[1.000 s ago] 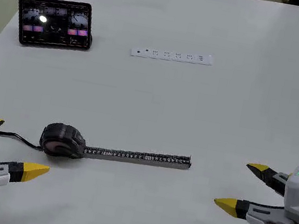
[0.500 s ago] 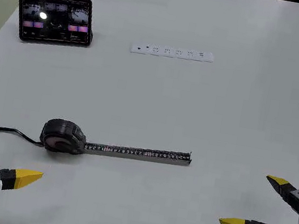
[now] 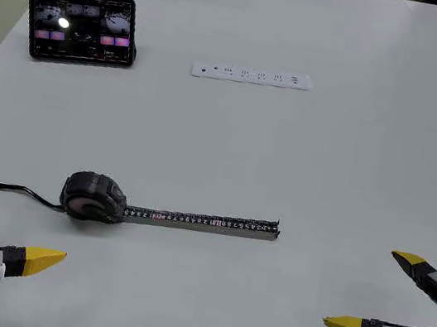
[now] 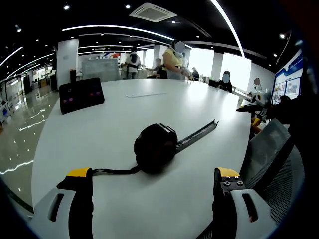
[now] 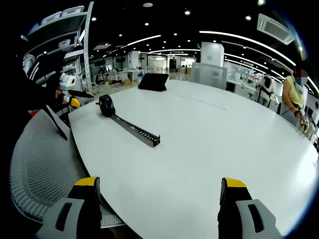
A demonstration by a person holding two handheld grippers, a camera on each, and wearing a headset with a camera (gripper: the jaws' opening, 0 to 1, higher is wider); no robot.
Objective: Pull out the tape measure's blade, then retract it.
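A black tape measure (image 3: 93,197) lies on the white table (image 3: 286,158), its blade (image 3: 200,222) pulled out flat to the right, a thin wrist strap (image 3: 25,192) trailing left. The case (image 4: 155,147) sits ahead of the jaws in the left gripper view, its blade (image 4: 197,135) running away to the right. My left gripper (image 3: 11,227) stands open at the front left edge, short of the case. My right gripper (image 3: 389,295) is open at the front right edge, well right of the blade's end (image 5: 155,141). Neither touches the tape measure (image 5: 106,105).
A dark tablet (image 3: 80,29) stands propped at the back left. A white power strip (image 3: 251,77) lies at the back middle. A mesh chair (image 5: 45,164) sits below the table's front edge. Several people stand beyond the table (image 4: 172,59).
Both grippers have drawn back toward the front edge and away from the tape measure, still open. The tape measure and its extended blade lie as before.
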